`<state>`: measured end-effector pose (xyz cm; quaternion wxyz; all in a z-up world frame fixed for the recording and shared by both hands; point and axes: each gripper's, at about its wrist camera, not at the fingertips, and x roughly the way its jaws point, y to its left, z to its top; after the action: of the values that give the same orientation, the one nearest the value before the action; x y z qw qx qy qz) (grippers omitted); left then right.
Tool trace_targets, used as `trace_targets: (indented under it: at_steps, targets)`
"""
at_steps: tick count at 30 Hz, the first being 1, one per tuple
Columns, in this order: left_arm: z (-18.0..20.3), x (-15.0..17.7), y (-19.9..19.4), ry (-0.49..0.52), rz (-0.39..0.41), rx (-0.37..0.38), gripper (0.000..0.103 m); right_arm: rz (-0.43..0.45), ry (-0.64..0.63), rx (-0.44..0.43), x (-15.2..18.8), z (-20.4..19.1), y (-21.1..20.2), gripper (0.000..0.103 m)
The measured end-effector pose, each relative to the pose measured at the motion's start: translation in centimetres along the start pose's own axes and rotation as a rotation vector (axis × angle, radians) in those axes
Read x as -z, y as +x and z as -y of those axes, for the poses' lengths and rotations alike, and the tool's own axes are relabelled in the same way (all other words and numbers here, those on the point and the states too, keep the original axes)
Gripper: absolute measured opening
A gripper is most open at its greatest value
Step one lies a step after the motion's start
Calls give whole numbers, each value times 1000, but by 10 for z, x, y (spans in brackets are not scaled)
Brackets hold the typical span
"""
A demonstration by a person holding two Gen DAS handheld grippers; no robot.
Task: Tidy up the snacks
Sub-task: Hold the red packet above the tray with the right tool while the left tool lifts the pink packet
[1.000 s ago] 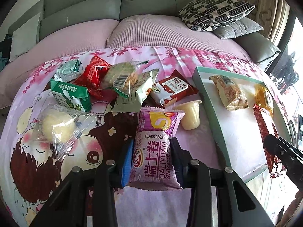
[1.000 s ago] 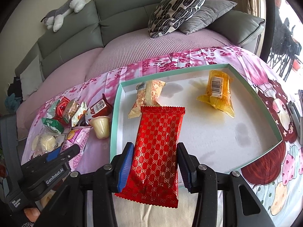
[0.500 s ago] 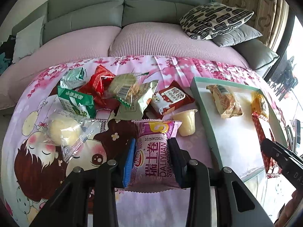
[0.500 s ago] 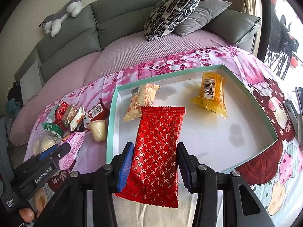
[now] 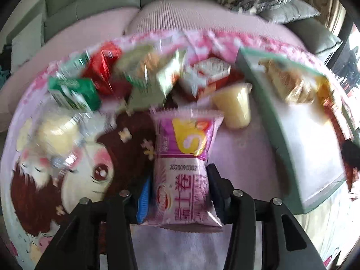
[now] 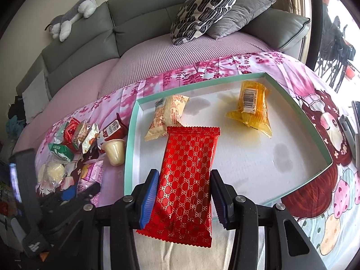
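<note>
Two grippers | left (image 5: 178, 193) loosening around purple packet (image 5: 183, 168), apparently | right (image 6: 183, 196) clamps red packet (image 6: 186, 180)

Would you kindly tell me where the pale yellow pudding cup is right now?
In the right wrist view, the pudding cup lies on the cloth just left of the tray's teal rim, between the purple packet and the dark red packet.

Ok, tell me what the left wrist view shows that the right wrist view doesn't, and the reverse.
Left wrist only: the printed front of the purple pack between the left gripper jaws, which have just been opening.

Right wrist only: the plush toy on the sofa, and the right gripper shut on the red pack.

Both: the tray, the jelly cup and the loose snack pile.
</note>
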<state>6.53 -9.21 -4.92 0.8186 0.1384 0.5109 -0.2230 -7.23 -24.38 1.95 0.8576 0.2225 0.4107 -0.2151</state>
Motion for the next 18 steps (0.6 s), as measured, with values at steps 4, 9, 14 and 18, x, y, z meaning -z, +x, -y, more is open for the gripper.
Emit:
trace_targets:
  at_steps: [4,9,14,18]
  targets:
    - [1,0,1,-2,12,-2,49,0,-1,-1,0,0,0,48]
    - [-2,1,-3,-14,27,11,42,2,-2,-1,0,-1,1,49]
    - [-10,-7,-22,-30,71,29,41,15,3,-2,-1,2,-4,49]
    - [-5,-9,-45,-31,140,60,41,28,14,2,-3,8,-8,49]
